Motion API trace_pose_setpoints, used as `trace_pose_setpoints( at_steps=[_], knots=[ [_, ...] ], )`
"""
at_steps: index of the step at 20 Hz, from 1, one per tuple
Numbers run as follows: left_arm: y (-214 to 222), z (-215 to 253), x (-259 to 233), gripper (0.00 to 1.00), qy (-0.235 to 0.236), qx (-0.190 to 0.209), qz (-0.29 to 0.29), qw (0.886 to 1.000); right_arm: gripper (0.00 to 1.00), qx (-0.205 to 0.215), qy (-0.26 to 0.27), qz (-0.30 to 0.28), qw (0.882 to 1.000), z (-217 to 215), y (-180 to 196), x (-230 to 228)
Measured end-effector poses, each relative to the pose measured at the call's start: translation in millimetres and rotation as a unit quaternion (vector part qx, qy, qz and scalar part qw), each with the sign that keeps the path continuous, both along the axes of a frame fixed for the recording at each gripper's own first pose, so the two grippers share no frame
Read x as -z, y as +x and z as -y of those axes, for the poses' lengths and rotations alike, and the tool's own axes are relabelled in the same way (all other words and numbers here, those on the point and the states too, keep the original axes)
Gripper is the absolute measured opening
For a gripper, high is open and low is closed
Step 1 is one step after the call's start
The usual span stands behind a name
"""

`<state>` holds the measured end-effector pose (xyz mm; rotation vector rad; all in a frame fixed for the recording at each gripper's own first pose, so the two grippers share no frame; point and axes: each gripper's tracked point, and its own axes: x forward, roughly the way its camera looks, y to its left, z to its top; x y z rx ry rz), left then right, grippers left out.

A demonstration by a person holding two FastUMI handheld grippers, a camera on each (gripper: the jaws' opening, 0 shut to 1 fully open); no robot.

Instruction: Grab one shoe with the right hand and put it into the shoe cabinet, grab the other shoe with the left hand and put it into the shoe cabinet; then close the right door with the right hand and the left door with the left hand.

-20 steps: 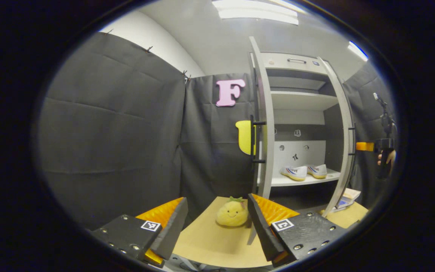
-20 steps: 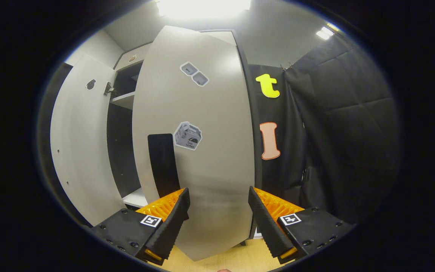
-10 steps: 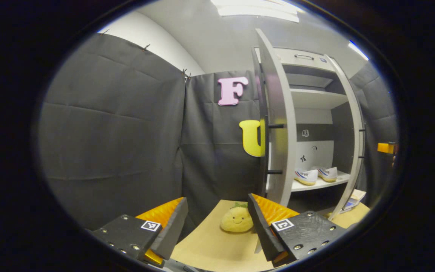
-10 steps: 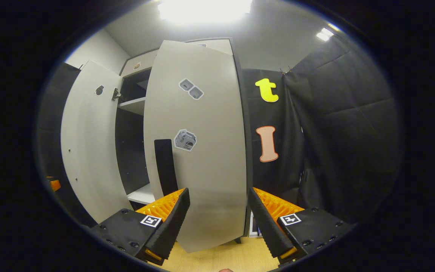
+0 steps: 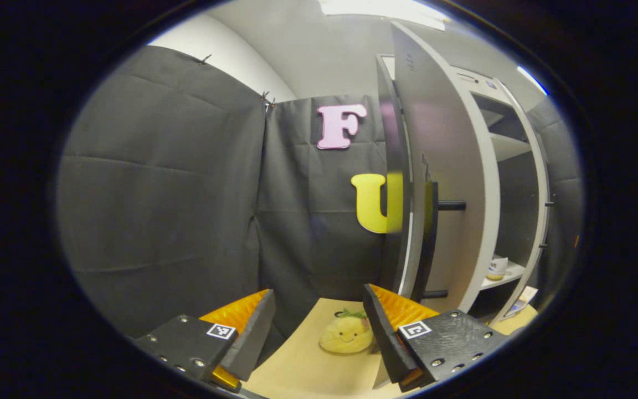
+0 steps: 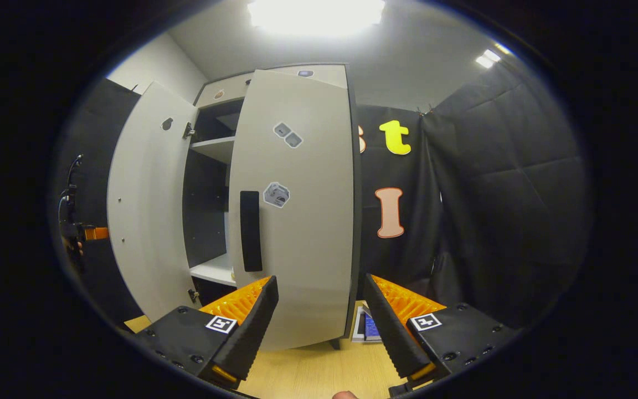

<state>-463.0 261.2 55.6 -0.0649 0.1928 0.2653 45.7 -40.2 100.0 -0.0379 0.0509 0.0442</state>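
Left gripper view: the left gripper (image 5: 319, 327) has its fingers spread apart with nothing between them, above a tan floor (image 5: 308, 371). A yellow plush toy (image 5: 346, 334) with a smiling face lies on the floor just beyond the right finger. Past it rises the shoe cabinet (image 5: 510, 166), whose left door (image 5: 441, 166) stands partly swung, its dark handle (image 5: 432, 238) facing the camera. Through the remaining gap, one shoe (image 5: 497, 268) sits on the lower shelf.

In the right gripper view, the right gripper (image 6: 322, 327) is likewise open and empty, pointed at the right door (image 6: 302, 221), which is nearly closed and apart from the fingers. The left door (image 6: 144, 210) stands open beside it, and the left gripper (image 6: 94, 233) shows at the far left edge.
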Motion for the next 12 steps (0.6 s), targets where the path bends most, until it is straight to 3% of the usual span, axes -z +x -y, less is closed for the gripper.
trace_pose_setpoints(
  at_steps=[7,8,12],
  knots=[
    [22.3,17.6,-4.2,0.89,0.01,0.006,-0.002,1.0,0.98,0.019,0.009,-0.012,1.0,23.8,-13.0,10.1],
    [19.9,17.2,-6.6,0.89,0.017,0.007,0.0,1.0,0.92,0.021,0.011,-0.012,1.0,27.0,-14.1,10.8],
    [20.4,20.6,-6.7,0.89,0.012,0.013,0.0,1.0,0.92,0.024,0.018,-0.021,0.999,33.9,-15.7,19.3]
  ],
)
